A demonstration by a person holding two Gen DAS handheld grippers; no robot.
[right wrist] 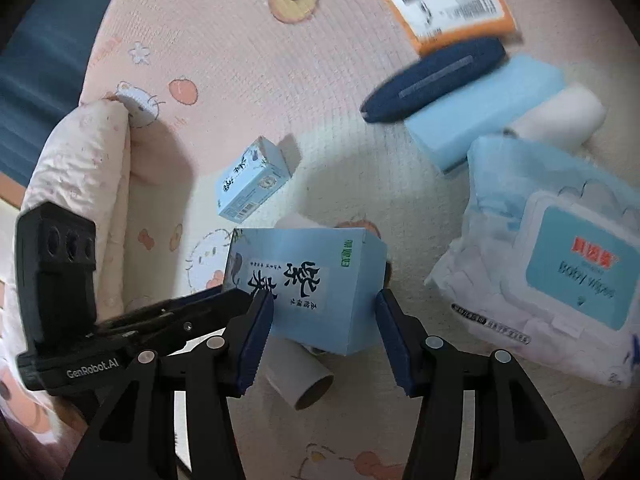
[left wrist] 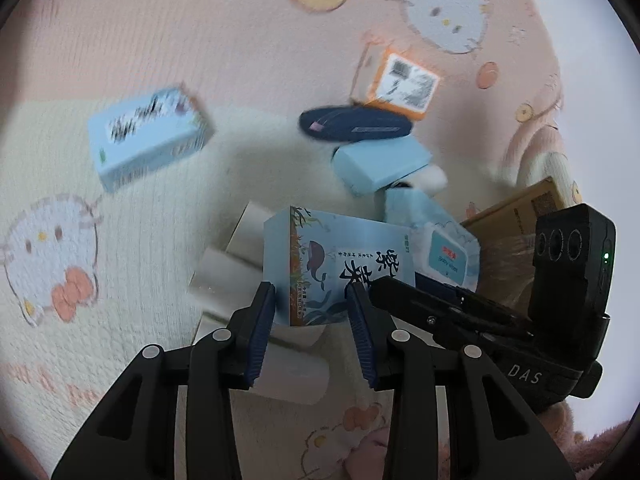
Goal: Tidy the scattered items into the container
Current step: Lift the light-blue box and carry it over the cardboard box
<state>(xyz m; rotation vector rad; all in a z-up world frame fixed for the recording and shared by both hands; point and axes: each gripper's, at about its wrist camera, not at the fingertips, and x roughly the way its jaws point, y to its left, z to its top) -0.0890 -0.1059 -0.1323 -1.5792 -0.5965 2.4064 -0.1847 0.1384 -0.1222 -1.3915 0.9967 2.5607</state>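
A light blue box with a whale picture (left wrist: 340, 264) is held up between both grippers over a pink cartoon-print mat. My left gripper (left wrist: 311, 300) has its pads on two sides of the box. My right gripper (right wrist: 325, 310) grips the same box (right wrist: 308, 280) from the other side. A cardboard box (left wrist: 516, 216) stands at the right of the left wrist view, partly hidden by the right gripper. White paper rolls (right wrist: 300, 376) lie under the held box.
On the mat lie a smaller blue box (right wrist: 252, 180), a dark blue pouch (right wrist: 436, 80), an orange-edged packet (right wrist: 448, 0), a plain light blue box (right wrist: 484, 112), a wet-wipes pack (right wrist: 552, 264) and a white roll (right wrist: 560, 120). A folded quilt (right wrist: 80, 184) lies left.
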